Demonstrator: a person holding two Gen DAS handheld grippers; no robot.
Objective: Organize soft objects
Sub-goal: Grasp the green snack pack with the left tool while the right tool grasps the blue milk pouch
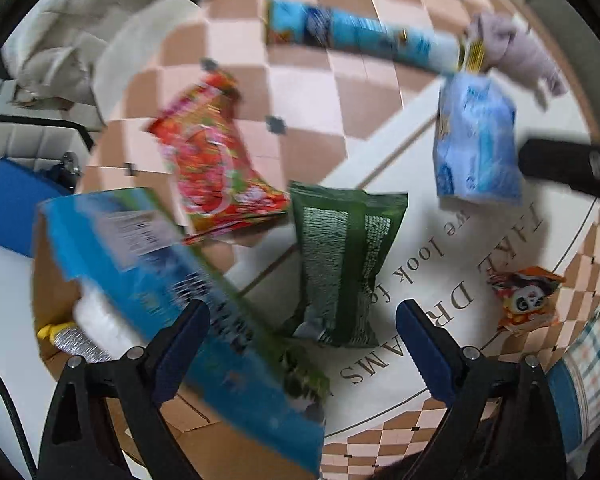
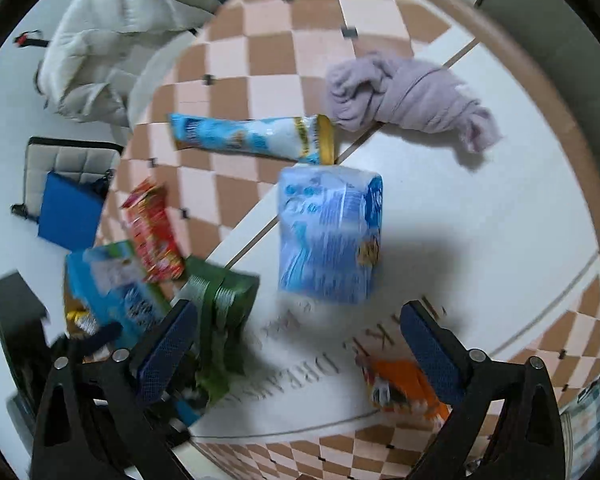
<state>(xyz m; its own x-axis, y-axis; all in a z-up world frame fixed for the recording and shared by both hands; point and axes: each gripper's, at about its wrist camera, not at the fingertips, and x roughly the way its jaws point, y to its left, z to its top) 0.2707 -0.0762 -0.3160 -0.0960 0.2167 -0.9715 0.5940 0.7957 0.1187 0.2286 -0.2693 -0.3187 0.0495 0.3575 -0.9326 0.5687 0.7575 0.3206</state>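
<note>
Soft packs lie on a round checkered rug [image 1: 308, 92]. A green pouch [image 1: 340, 256] lies just ahead of my open, empty left gripper [image 1: 304, 344]. A red snack bag [image 1: 216, 160], a long blue tube pack [image 1: 352, 32], a light blue pack [image 1: 476, 140] and an orange panda packet [image 1: 528, 296] lie around it. A lilac cloth [image 2: 404, 96] lies at the far side. My right gripper [image 2: 296, 344] is open and empty, just short of the light blue pack [image 2: 328, 236]. Its tip shows in the left wrist view [image 1: 572, 164].
A cardboard box [image 1: 52, 280] with a blue carton [image 1: 172, 280] leaning over it stands at the left rug edge. A beige jacket [image 2: 112, 40], a grey quilted cushion [image 2: 68, 164] and a blue folder [image 2: 68, 216] lie on the white floor. A plaid fabric [image 1: 592, 364] is at right.
</note>
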